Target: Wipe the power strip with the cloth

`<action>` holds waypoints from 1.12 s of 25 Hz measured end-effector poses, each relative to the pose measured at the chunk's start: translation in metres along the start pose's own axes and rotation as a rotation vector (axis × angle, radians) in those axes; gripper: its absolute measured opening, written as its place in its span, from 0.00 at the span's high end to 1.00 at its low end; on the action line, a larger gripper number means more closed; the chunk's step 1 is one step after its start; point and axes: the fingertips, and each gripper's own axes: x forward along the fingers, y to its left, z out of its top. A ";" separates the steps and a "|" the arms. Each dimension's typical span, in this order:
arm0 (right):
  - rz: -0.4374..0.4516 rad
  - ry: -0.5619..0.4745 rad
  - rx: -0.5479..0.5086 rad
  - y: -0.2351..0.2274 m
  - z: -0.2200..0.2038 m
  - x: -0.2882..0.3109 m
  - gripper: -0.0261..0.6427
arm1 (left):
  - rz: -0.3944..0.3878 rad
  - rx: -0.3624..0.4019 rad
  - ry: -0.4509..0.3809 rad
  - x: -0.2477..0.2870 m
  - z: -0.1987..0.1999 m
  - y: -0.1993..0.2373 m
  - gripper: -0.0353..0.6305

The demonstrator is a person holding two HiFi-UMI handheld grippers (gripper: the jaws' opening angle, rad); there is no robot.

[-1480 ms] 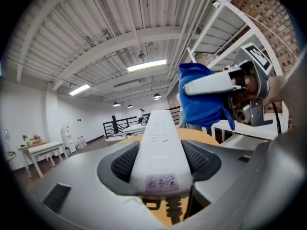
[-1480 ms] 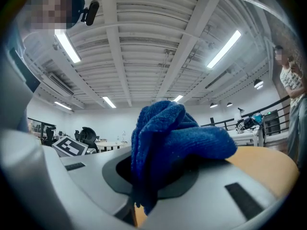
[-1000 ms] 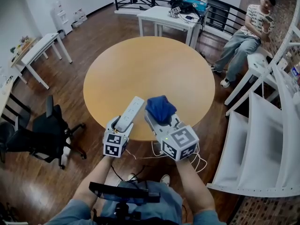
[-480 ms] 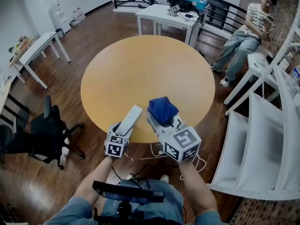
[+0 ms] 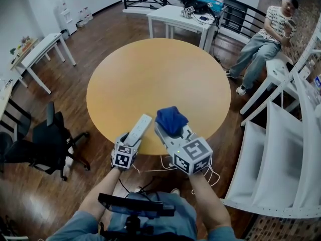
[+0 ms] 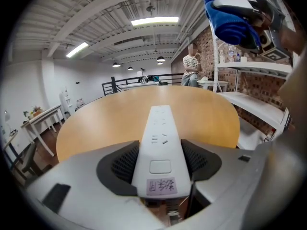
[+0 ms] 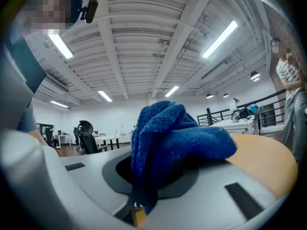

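Note:
A long white power strip (image 5: 138,129) (image 6: 159,143) is clamped between the jaws of my left gripper (image 5: 128,143) (image 6: 160,164), pointing out over the round wooden table (image 5: 160,79). Its cable hangs down below the table's near edge. A bunched blue cloth (image 5: 171,119) (image 7: 172,138) is pinched in my right gripper (image 5: 175,133) (image 7: 158,171), held just to the right of the strip and a little apart from it. In the left gripper view the cloth (image 6: 232,25) shows high at the upper right.
A black office chair (image 5: 50,139) stands left of the table. White desks (image 5: 183,16) sit behind it, white shelving (image 5: 286,134) at the right. A seated person (image 5: 263,36) is at the far right. White cable (image 5: 210,172) loops below my right gripper.
Both grippers have drawn slightly back towards the table's near edge with the strip and the cloth. The gap between strip and cloth stays about the same.

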 end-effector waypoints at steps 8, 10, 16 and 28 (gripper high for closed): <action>0.006 0.003 0.006 0.004 -0.003 -0.001 0.87 | 0.008 -0.010 -0.030 -0.002 0.011 0.003 0.51; 0.005 0.004 0.009 0.005 -0.005 0.000 0.87 | 0.014 0.010 -0.049 -0.005 0.018 0.003 0.51; 0.013 -0.001 0.014 0.013 -0.004 0.001 0.87 | 0.011 0.033 -0.181 -0.030 0.058 0.006 0.62; 0.037 -0.039 -0.038 0.030 0.022 0.009 0.87 | -0.047 0.022 -0.492 -0.130 0.167 -0.002 0.93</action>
